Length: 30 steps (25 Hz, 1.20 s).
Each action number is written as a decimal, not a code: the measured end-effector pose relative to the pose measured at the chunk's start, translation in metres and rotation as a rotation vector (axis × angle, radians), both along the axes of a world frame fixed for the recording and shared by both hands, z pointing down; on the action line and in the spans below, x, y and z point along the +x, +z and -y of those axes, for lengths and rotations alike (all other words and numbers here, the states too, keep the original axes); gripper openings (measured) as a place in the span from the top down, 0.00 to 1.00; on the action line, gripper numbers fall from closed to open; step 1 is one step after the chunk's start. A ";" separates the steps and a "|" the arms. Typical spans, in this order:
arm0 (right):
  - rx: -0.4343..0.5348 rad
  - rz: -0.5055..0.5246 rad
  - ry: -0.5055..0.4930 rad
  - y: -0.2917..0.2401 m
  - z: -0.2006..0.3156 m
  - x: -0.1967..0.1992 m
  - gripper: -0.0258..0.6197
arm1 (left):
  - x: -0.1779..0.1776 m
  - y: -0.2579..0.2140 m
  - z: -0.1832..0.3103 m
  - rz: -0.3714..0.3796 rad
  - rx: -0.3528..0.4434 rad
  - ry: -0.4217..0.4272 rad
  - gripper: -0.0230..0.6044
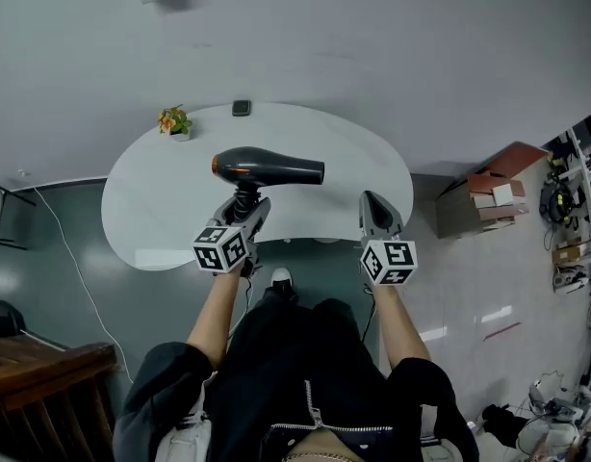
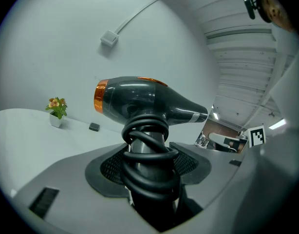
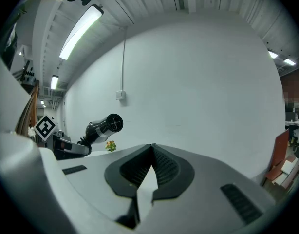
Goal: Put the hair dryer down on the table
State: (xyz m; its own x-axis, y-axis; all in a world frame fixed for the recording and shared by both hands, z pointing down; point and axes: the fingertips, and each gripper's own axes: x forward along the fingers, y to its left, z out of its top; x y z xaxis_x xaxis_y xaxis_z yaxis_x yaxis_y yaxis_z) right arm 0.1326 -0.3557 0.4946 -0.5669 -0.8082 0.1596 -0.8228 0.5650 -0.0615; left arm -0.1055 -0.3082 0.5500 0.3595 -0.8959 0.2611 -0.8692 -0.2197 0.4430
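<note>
While we held the hair dryer (image 1: pixel 267 168) over the white table (image 1: pixel 151 221), our left gripper (image 1: pixel 245 205) was clamped on its handle, the ribbed pads pressing from both sides on the black cord (image 2: pixel 147 147) wound in loops around that handle. Seen from our head, the dryer's dark body sat at 12 o'clock from the left gripper, lying level, with the nozzle aimed toward 3 o'clock and the orange ring at its rear toward 9 o'clock. In the left gripper view the body stood upright above the jaws, lifted clear of the tabletop behind it. Our right gripper (image 1: pixel 375 210) hung at 3 o'clock from the left one, near the table's front edge; its jaws met at the tips and nothing was between them. From the right gripper view the dryer showed at 9 o'clock, nozzle end facing the camera. A small potted plant (image 1: pixel 174 122) stood on the table at about 10 o'clock from the dryer, and a small dark object (image 1: pixel 241 108) lay at the far rim at 12 o'clock. Off the table at 3 o'clock, cardboard boxes (image 1: pixel 493 195) sat on the floor. A small white box (image 2: pixel 109 38) was fixed to the wall.
</note>
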 end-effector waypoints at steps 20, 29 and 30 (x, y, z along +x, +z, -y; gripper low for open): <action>-0.039 -0.026 -0.001 0.013 0.103 -0.019 0.95 | 0.007 0.052 0.097 0.008 -0.130 0.063 0.53; -0.067 -0.061 0.016 0.021 0.150 0.015 0.95 | 0.030 0.079 0.165 0.049 -0.203 0.081 0.53; -0.070 -0.065 0.020 0.021 0.155 0.022 0.95 | 0.034 0.085 0.171 0.061 -0.219 0.083 0.53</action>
